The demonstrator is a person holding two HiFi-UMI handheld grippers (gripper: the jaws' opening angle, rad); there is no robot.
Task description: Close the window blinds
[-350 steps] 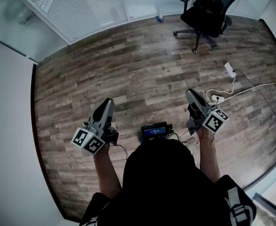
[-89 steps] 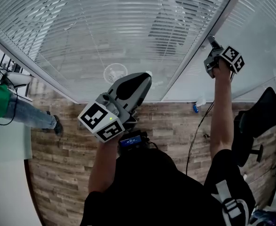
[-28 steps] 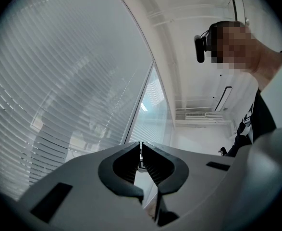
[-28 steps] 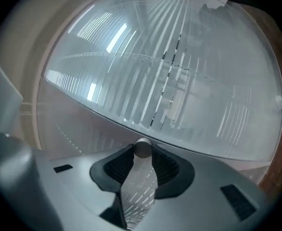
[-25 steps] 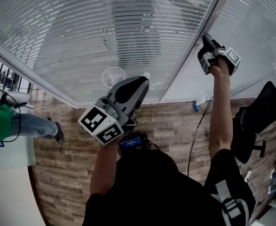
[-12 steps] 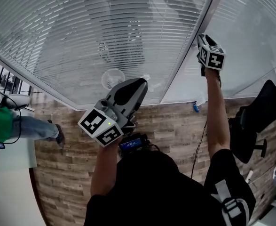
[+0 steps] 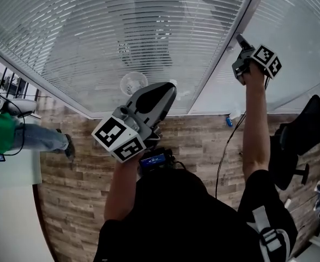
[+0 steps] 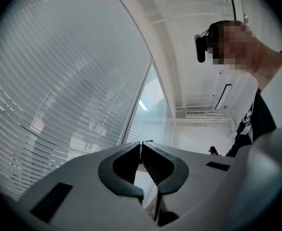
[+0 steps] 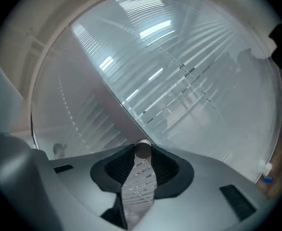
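Nearest, the left gripper (image 7: pixel 168 91) was held up in front of the person (image 7: pixel 192 217), its jaws pressed together with nothing between them. It lay well apart from the task's thing, and no part in the coming move could be assigned to it. Farther out and higher, the right gripper (image 7: pixel 241 41) was raised at arm's length against the window frame (image 7: pixel 225 64), and it was by far the nearer of the two to the tilt wand (image 9: pixel 139 182). Its jaws had just been closing, and in the right gripper view the wand was seen clamped between the pads. The wand's long axis was laid crosswise through the gap, with its round end showing just at the fingertips, so the wand was already inside the grasp rather than to either side of it. A twist about that axis was judged to be what the closing depended on. Beyond, the blinds (image 7: pixel 121 31) were spread across the window, their slats partly open. Counted: two grippers, one wand, and two slatted panels, one on each side of the frame.
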